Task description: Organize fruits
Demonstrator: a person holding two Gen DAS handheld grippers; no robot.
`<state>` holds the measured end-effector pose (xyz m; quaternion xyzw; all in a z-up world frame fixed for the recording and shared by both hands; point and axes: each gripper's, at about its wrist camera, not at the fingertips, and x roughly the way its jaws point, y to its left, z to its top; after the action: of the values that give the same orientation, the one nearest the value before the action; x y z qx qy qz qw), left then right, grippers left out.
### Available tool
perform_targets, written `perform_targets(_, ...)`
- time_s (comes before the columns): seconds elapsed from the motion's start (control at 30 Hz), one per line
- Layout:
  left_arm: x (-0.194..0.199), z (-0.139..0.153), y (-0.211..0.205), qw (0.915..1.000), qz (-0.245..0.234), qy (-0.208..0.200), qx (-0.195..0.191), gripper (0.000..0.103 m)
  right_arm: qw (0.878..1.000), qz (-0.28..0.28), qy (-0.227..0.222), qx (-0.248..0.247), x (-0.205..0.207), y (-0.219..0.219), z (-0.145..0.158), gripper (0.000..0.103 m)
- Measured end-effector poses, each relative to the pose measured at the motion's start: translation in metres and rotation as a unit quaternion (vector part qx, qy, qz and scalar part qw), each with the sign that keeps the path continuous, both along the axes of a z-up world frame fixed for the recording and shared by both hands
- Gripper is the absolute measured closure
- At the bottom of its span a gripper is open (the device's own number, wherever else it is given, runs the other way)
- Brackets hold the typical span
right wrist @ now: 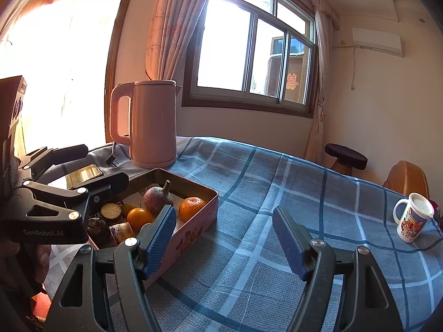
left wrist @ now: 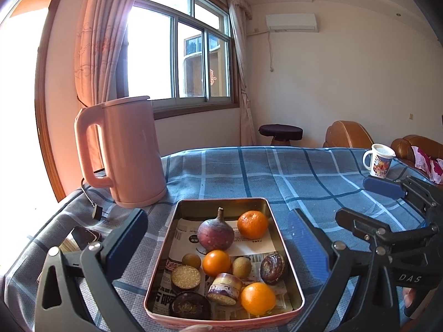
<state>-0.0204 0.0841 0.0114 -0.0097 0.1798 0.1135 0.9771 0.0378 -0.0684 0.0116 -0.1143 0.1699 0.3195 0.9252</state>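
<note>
plaid tablecloth (left wrist: 277, 171); left claw (right wrist: 83, 177) hides tin (right wrist: 191, 229) fruit.

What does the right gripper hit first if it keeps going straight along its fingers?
Probably nothing but the plaid tablecloth. The right gripper is open and points over bare cloth; the fruit tin sits beside its left finger, the mug far off right. Depth is hard to judge here.

Black gripper (right wrist: 224, 238) frames, blue ribbed pads (right wrist: 160, 244), silver screws, white "GenRobot.AI" and "DAS" lettering
</note>
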Motion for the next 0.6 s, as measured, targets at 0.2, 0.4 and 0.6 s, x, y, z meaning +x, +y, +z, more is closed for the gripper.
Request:
perform_targets(0.2, 0.0001, 0.0011, 0.0000, 1.0000, -0.003, -0.001, -0.008, 0.000, 1.000, -0.002, -0.005, -0.001, -0.0011, -0.0017, 0.0013, 0.030)
perform_targets(0.4, 0.0006, -0.0004, 0.0022, 0.9999, 0.003, 0.000, -0.010, 0.000, 1.000, -0.002, -0.006, -0.004, -0.0009, -0.0004, -0.0004, 0.030)
perform_targets(0.6, 0.0015, -0.0020, 0.0015, 1.0000, 0.004, 0.000, -0.005, 0.000, 1.000, -0.003, -0.005, -0.004, -0.0009, -0.0011, -0.0018, 0.030)
